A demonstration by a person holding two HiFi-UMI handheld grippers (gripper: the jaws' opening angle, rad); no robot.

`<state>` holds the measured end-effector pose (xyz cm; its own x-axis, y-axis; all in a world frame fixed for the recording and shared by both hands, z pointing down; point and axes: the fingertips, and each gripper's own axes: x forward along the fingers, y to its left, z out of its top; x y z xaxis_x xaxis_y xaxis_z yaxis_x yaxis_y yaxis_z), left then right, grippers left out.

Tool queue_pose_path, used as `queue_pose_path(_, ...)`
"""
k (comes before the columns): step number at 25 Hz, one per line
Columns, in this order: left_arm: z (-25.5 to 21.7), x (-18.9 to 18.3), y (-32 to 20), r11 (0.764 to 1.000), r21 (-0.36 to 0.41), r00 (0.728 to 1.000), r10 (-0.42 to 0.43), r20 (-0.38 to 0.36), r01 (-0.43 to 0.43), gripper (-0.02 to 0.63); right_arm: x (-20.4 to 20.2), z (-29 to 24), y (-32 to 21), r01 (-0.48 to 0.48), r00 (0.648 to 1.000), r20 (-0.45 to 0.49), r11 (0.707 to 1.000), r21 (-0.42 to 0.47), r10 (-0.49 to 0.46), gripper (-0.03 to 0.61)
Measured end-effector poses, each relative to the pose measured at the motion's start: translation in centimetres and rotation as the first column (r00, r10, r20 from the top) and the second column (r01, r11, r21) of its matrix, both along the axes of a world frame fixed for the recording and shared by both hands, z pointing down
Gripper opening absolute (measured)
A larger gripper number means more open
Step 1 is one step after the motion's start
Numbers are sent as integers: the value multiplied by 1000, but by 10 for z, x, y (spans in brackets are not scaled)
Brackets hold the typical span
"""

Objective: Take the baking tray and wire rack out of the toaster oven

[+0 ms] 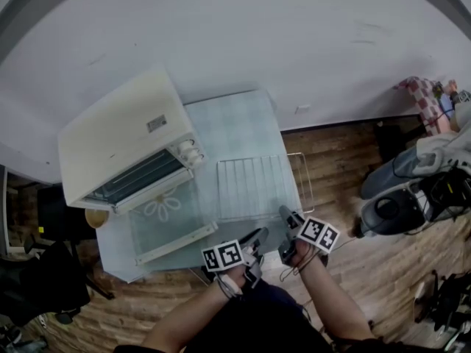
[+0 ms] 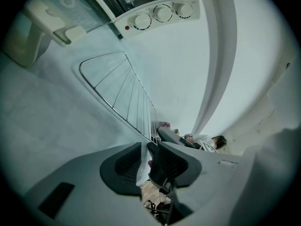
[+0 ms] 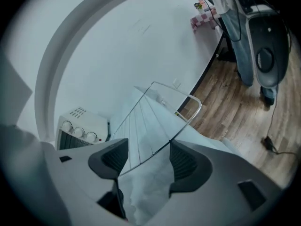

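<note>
On a table (image 1: 243,120) covered in pale blue-green cloth, a cream toaster oven (image 1: 121,134) stands at the far left, its glass door (image 1: 165,223) folded down towards the person. The wire rack (image 1: 254,186) lies flat on the cloth just right of the door, outside the oven, its right end overhanging the table above a wooden floor (image 1: 346,145). At the near edge, the right gripper (image 3: 148,149) has its jaws spread wide, with the rack's near wire running between them. The left gripper (image 2: 145,147), beside the rack's near left corner, has its jaws a narrow gap apart and apparently grips nothing, though the view there is cramped.
</note>
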<state>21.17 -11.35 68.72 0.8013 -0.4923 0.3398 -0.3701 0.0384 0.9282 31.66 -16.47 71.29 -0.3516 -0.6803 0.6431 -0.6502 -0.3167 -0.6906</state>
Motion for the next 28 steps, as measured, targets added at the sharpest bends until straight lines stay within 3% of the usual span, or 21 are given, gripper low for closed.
queue_pose_path(4, -9, -10, 1, 1000, 22, 1000, 11, -5, -11, 107, -5, 1, 16, 84, 979, -173, 990, -116, -103, 285)
queue_pose_path(6, -13, -16, 4, 999, 30, 1000, 12, -7, -12, 107, -10, -7, 19, 92, 973, -203, 989, -113, -114, 282)
queue_pose_path(12, -42, -48, 1, 993, 119, 1000, -10, 1, 10, 107, -42, -60, 6, 35, 996, -82, 992, 121, -26, 182)
queue_pose_path(17, -70, -107, -12, 973, 207, 994, -111, 23, 104, 107, -93, -99, -4, 100, 995, -32, 958, 270, -95, 121)
queue_pose_path(22, -74, -188, -11, 943, 218, 964, -263, 36, 249, 107, -156, -111, -6, 123, 986, 72, 946, 300, -151, 112)
queue_pose_path(28, -84, -284, 0, 884, 233, 906, -422, 24, 405, 107, -214, -119, 0, 153, 978, 94, 943, 296, -188, 112)
